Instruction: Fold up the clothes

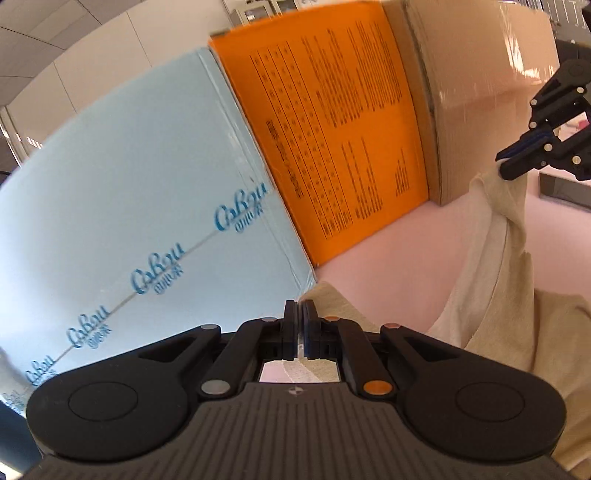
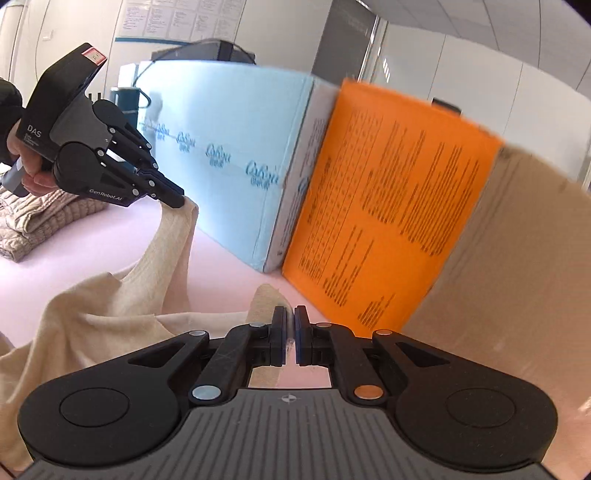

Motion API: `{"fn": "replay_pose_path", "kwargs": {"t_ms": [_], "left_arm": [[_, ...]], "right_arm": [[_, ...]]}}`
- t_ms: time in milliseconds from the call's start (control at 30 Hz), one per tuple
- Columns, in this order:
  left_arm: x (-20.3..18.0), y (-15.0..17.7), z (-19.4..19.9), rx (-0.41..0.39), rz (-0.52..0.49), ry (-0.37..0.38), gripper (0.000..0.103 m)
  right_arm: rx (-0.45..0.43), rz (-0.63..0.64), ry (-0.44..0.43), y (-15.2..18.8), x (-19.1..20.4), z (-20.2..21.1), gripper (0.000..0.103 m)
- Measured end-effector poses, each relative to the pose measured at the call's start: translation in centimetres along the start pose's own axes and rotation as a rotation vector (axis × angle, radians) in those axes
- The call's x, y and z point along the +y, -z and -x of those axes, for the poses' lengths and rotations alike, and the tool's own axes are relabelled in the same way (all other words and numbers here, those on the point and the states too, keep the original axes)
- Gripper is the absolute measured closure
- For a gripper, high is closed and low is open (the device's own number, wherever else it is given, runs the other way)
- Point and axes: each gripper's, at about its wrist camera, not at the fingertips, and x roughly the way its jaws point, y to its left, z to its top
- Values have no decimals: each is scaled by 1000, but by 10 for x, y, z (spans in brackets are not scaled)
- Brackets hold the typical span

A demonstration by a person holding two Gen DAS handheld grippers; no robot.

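The cream garment (image 2: 110, 306) hangs stretched between our left tongs (image 2: 177, 201), upper left, and right tongs (image 2: 290, 325), lower centre, both clenched on its edge.

the light blue box (image 2: 221, 155) carries a repeated blue script logo along a line of tape, something like "cobou", with small characters under each that are too blurred to read. the orange box (image 1: 332, 129) is covered in dense black print set in tables, too small to make out. in the right wrist view, the left gripper (image 2: 173, 199) shows "das" in white on its body with unreadable small lines below, and "genrobot.ai" on its lower arm. papers on the far wall (image 2: 177, 18) are illegible.
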Motion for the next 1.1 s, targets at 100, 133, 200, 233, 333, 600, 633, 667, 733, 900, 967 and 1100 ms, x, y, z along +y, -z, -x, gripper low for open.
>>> {"fn": "replay_pose_path", "kwargs": {"t_ms": [100, 133, 200, 233, 333, 600, 633, 667, 733, 900, 967, 1100], "left_arm": [[7, -9, 50, -95, 3, -28, 101], [9, -12, 66, -128, 3, -37, 101], [12, -18, 99, -194, 8, -45, 101], [12, -20, 113, -223, 8, -48, 101], [9, -21, 149, -280, -1, -48, 101], [-20, 24, 182, -179, 6, 54, 101], [-24, 31, 181, -157, 15, 68, 101], [-28, 38, 180, -136, 24, 77, 101], [-37, 49, 176, -93, 52, 90, 101], [-48, 62, 162, -21, 149, 88, 100], [-49, 63, 155, 2, 180, 74, 100], [-45, 63, 143, 45, 242, 31, 100]], "right_arm": [[-65, 69, 78, -20, 20, 50, 99], [-85, 81, 101, -27, 25, 65, 99], [-119, 107, 142, -39, 36, 93, 99], [-124, 118, 158, -43, 41, 103, 99], [-99, 68, 172, -42, 42, 112, 98], [140, -72, 28, 15, 44, 46, 77], [161, -80, 20, 21, 44, 35, 77], [177, -96, 10, 25, 42, 24, 77], [196, -152, -20, 30, 34, 0, 77], [257, -177, -147, 35, 15, -61, 65], [294, -177, -212, 38, 8, -84, 65], [332, -202, -285, 47, -6, -118, 65]]}}
